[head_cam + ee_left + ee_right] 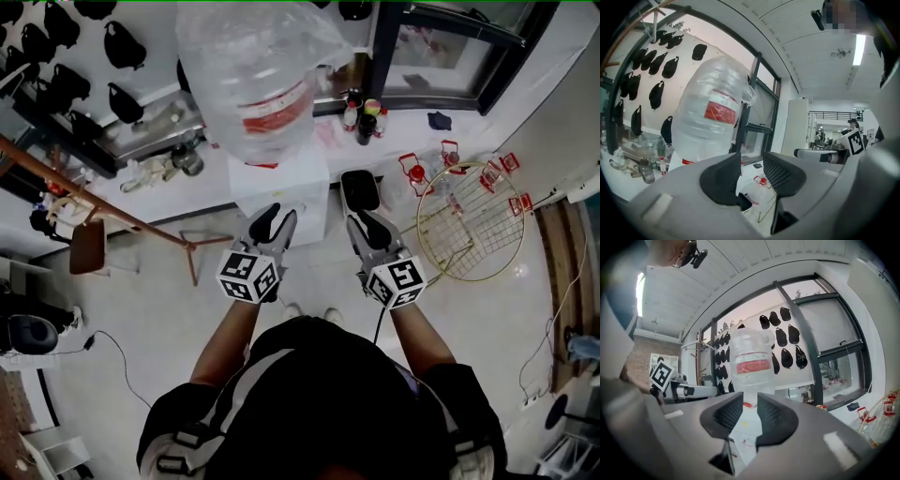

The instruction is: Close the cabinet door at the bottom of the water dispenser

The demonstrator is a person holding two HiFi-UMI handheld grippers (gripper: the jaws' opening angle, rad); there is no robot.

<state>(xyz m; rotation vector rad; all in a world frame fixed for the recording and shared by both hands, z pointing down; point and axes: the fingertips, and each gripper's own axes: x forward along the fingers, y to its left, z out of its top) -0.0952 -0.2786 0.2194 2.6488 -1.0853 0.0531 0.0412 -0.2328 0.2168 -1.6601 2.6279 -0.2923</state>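
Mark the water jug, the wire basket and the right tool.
water jug (253, 67), head view, clear body above red label
wire basket (419, 225), head view, left rim
right tool (750, 404), right gripper view, between its fingertips

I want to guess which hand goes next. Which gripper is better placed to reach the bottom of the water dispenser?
Probably left. The left gripper hangs right in front of the water dispenser; the right gripper sits off past its right edge. Both are empty. The door itself isn't in view.
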